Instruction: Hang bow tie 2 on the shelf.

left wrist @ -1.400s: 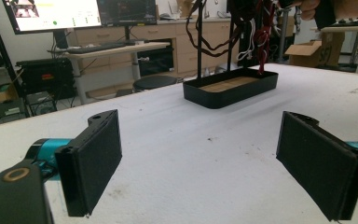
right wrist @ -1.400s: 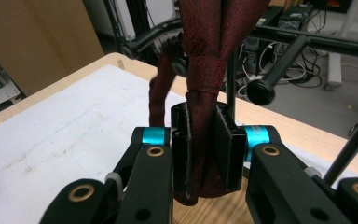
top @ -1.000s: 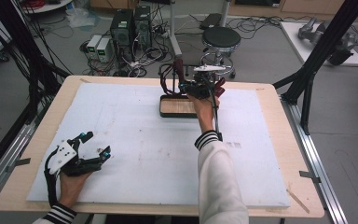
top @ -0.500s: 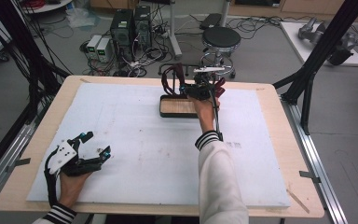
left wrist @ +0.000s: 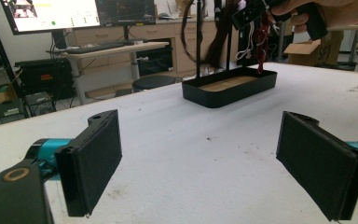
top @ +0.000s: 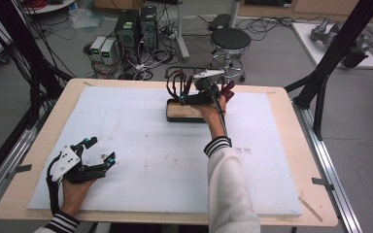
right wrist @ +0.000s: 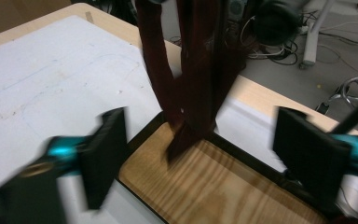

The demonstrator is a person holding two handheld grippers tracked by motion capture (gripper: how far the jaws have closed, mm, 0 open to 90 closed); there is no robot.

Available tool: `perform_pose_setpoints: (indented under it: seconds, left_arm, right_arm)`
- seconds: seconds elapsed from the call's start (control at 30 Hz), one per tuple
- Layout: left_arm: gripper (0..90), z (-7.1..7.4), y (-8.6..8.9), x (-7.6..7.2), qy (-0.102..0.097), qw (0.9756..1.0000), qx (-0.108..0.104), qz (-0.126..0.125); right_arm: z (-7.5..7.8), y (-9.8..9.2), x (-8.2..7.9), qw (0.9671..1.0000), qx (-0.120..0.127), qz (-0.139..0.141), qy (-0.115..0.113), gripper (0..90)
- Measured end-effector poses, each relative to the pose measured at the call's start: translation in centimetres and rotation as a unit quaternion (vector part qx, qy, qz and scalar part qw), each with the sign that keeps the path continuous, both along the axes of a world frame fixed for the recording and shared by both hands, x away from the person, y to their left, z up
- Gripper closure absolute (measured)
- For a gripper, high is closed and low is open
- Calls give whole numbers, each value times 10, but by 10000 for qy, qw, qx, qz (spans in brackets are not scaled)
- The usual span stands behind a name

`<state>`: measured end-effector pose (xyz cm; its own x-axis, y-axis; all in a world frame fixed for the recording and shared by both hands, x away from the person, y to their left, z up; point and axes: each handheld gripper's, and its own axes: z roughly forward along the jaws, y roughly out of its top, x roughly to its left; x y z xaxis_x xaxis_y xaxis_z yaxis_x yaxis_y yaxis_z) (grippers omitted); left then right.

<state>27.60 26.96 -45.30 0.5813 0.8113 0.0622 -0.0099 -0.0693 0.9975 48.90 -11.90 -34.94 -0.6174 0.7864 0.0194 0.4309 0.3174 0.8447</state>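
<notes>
The right claw (top: 182, 94), jaws spread and released, hovers above the tray (top: 187, 112) at the tabletop's (top: 272, 145) far middle, dark red straps (right wrist: 191, 70) hanging into it. The left claw (top: 97, 150) rests released, near left.

A shallow black-rimmed tray (top: 184, 114) with a wood-grain floor sits at the far middle of the desk. Dark red straps (right wrist: 191, 70) hang down from above it, their lower ends reaching the tray's wooden floor.
</notes>
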Motion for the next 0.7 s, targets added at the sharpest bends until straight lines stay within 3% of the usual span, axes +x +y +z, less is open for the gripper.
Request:
perform_pose_setpoints:
  seconds: [0.17, 0.43, 0.7]
  left_arm:
    - [143, 0, 0, 0, 1, 10000, -2, -2]
    - [143, 0, 0, 0, 8, 10000, 8, 4]
    - [143, 0, -1, -1, -27, 10000, 39, 17]
  right_arm:
    - [1, 4, -4, 9996, 61, 262, -16, 94]
    - [6, 4, -14, 9993, 26, 364, -6, 93]
    - [28, -5, -35, 9972, 221, 703, -91, 93]
